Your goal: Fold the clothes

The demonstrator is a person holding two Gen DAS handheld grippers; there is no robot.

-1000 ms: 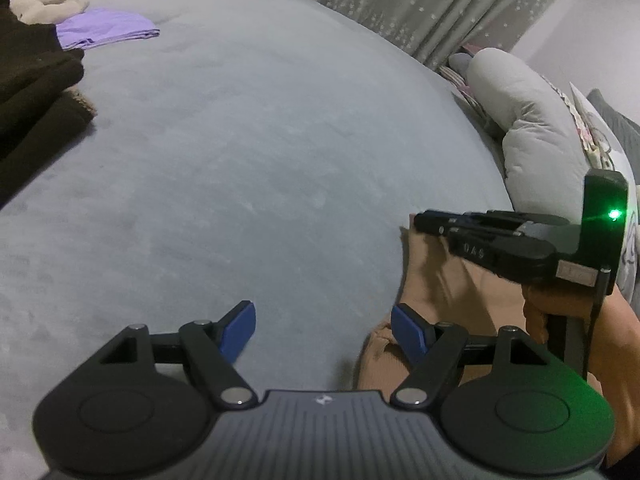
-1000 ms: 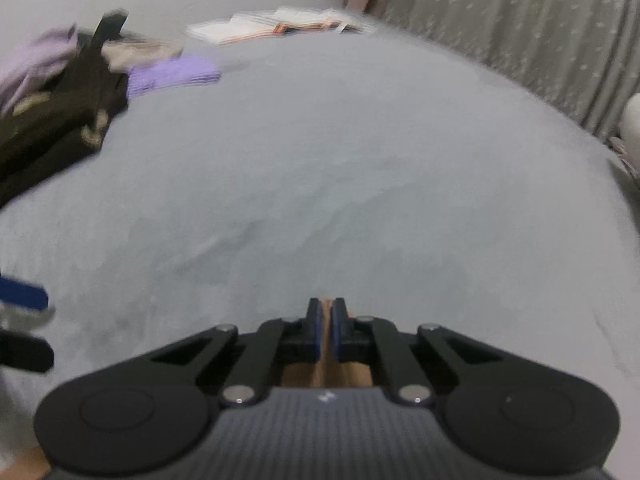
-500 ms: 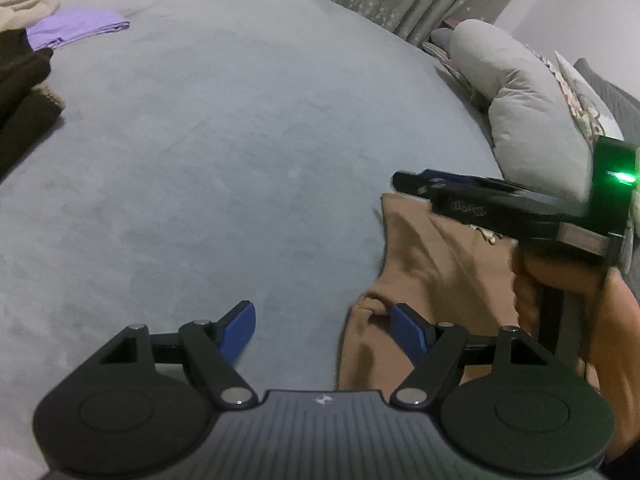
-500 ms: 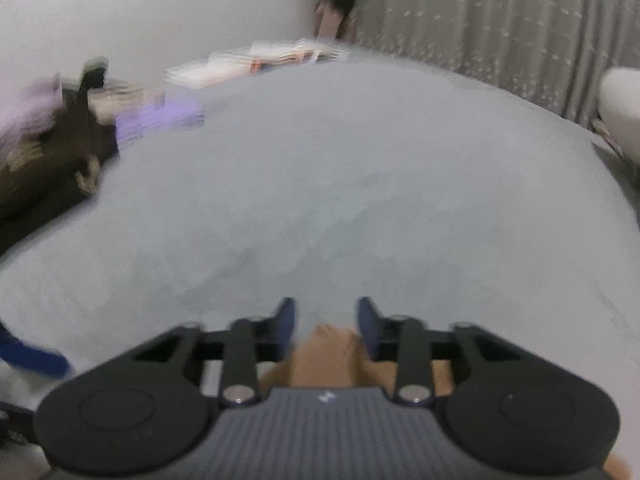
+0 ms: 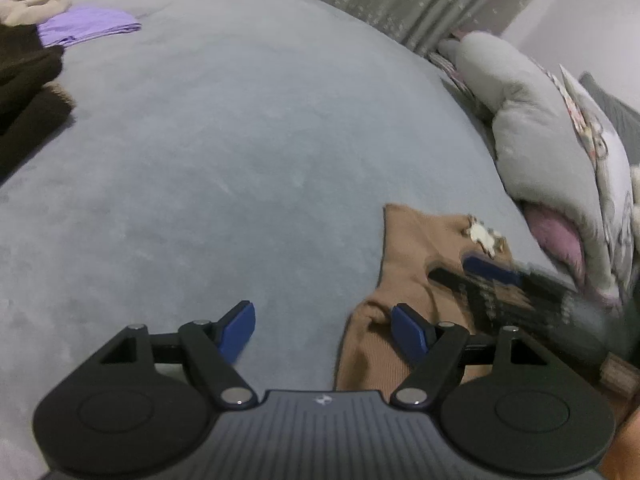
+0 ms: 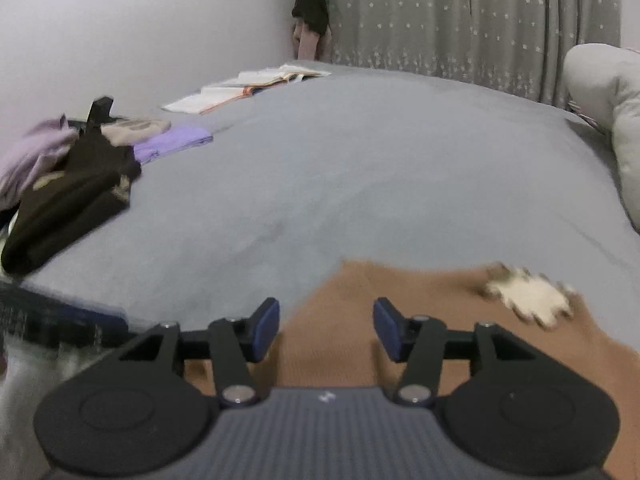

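Note:
A tan garment (image 5: 416, 248) with a white patch (image 5: 482, 236) lies on the grey bed at the right; it also shows in the right wrist view (image 6: 404, 304) with its patch (image 6: 528, 298). My left gripper (image 5: 322, 328) is open and empty, just left of the garment's bunched near edge. My right gripper (image 6: 326, 330) is open and empty, just above the garment. It shows blurred in the left wrist view (image 5: 480, 276).
A dark brown garment pile (image 6: 68, 196) and a folded purple garment (image 6: 172, 142) lie at the far left. An open book (image 6: 248, 86) lies at the back. Grey pillows (image 5: 532, 136) line the right edge. Curtains (image 6: 460, 20) hang behind.
My right gripper opened and let go of the tan garment, then dropped lower over it. The garment now lies flatter on the bed. My left gripper stayed open.

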